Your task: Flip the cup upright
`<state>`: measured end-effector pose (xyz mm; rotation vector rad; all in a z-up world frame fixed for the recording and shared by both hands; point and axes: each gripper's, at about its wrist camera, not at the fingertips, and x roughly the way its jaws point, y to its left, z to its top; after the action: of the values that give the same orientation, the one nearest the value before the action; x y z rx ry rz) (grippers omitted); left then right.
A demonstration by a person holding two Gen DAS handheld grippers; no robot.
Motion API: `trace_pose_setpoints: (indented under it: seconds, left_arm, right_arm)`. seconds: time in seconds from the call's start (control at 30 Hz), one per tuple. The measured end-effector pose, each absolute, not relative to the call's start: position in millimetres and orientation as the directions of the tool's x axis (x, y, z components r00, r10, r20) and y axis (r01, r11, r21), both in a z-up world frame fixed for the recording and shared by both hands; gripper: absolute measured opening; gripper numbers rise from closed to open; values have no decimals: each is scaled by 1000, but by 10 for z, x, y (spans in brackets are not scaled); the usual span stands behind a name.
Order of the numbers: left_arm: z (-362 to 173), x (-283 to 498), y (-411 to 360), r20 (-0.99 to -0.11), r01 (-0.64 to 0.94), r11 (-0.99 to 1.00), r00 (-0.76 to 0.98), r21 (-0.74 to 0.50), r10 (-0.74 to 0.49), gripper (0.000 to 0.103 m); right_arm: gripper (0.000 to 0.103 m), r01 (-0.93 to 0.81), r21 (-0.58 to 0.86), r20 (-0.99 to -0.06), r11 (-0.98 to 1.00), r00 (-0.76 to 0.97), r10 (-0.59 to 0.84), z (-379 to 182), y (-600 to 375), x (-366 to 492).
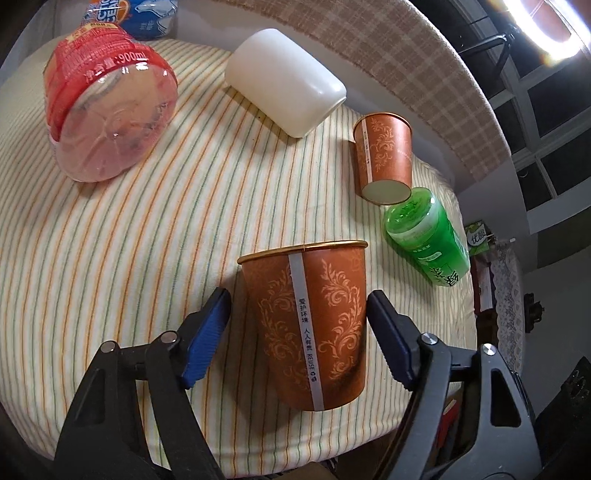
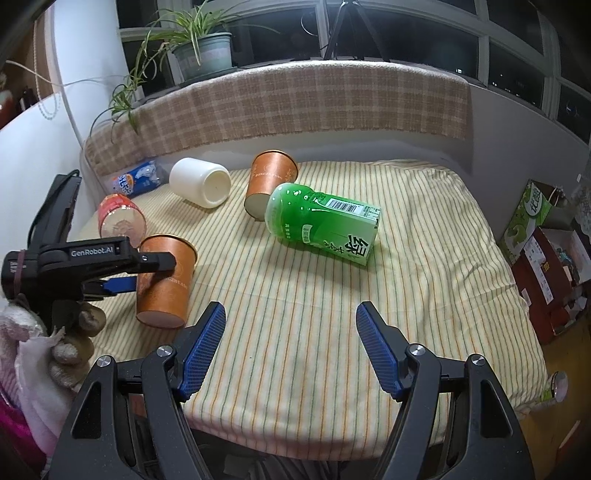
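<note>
Cup (image 1: pixel 308 325) stands rim-up near surface's front-left corner between left gripper (image 1: pixel 295 332) pads – spread, not pinching. Back out straight, avoid clipping walls. Right gripper (image 2: pixel 290 345) open, holding nothing.

The blue-labelled bottle (image 1: pixel 138 16) is cut off by the frame's top edge.

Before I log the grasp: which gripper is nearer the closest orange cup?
Left. The left gripper straddles the orange cup, open; the right gripper hangs apart, open.
</note>
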<state>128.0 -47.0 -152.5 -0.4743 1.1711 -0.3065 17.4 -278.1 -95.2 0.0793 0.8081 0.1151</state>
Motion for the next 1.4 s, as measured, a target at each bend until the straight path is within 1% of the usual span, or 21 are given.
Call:
trace_pose_setpoints:
  seconds: [0.07,0.17,0.3,0.43,0.73,0.93,1.1,1.27,1.4]
  left_arm:
    - [-1499,1277,-499,-800,3,861,366,-509,-475,67]
    - [-1431,1256,-548,-805,30,883,398,-468,-440,67]
    - [-1396,1236,-553,-800,45,889,417,-455,-431,67]
    - [-1292,1199,-586,-788,82,909,472,-408,-396,67]
    - [-1097,1226,-748,-749,147,958,598,-245,-283,66]
    - [-1041,1286,-885,-667,174,979,717,-108,-201,66]
    - [-1136,1291,-983,-636,196,981,755,-17,-162,66]
    - [-1235,1237,-1023,-653,228,974,737,-2,-174,66]
    - [-1253,1158,-1018,-643,234,972,745,-1,-180,65]
  right_arm:
    - [73,-67,105,-712,992,691,122,-947,-2781,161]
    - [73,-64,100,-711,993,694,116,-941,-2782,155]
    - [73,-58,105,-710,993,695,115,-942,-2803,154]
    - [73,-52,111,-711,992,694,116,-953,-2824,153]
    - [73,-38,121,-720,992,684,114,-1008,-2868,165]
    - [73,-28,132,-729,991,674,116,-1054,-2908,177]
    - [73,-22,139,-731,990,672,117,-1069,-2924,163]
    - [73,-9,147,-727,989,677,114,-1061,-2959,146]
    - [73,-7,148,-721,989,683,113,-1040,-2954,127]
